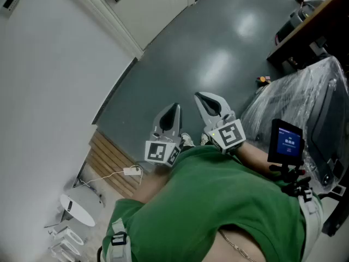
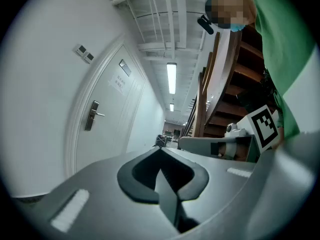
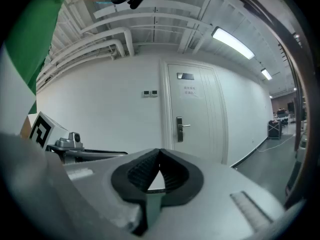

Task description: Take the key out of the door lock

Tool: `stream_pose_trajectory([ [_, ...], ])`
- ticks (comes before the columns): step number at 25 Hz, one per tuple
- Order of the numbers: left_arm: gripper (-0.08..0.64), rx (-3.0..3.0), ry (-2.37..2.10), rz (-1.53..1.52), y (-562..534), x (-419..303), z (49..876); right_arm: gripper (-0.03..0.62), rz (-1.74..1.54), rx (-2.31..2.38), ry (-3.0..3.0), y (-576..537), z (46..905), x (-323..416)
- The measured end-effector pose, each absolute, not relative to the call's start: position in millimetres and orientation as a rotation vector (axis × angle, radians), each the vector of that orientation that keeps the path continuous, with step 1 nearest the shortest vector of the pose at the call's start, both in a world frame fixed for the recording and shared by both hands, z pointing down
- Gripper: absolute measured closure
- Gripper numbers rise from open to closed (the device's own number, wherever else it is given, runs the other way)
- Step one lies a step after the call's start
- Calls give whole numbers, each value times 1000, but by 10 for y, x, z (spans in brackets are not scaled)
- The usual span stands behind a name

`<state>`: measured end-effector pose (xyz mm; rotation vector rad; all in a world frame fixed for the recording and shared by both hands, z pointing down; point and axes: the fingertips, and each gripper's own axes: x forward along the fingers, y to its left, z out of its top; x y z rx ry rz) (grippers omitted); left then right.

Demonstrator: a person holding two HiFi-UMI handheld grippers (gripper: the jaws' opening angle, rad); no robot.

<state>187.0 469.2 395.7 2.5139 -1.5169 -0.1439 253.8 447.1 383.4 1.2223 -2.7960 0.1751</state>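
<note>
A white door [image 3: 194, 111] stands shut in the white wall some way ahead of me. Its metal lock plate with a lever handle [image 3: 180, 129] shows small in the right gripper view, and the lock plate [image 2: 92, 115] shows again in the left gripper view. A key is too small to make out there. My left gripper [image 1: 175, 107] and right gripper [image 1: 202, 98] hang side by side in front of my green shirt, above the dark floor. Both are shut with nothing between the pads. Left gripper [image 2: 160, 158] and right gripper [image 3: 159, 156] point toward the door, far from it.
A plastic-wrapped bulky thing [image 1: 305, 100] and a small lit screen [image 1: 287, 141] are at my right. Wooden stairs [image 2: 235, 79] rise on that side. Wooden slats [image 1: 112, 165] with a white cable plug [image 1: 132, 171] lie at the left wall. Wall switches [image 3: 149, 92] sit left of the door.
</note>
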Motion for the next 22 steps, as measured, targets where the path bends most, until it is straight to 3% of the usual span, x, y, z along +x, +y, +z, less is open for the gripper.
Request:
stream_pose_trajectory([
  [22,557,2514,-1507,-175,4534,1838,3906,589,92,1242,-2805,4406,3765,2531],
])
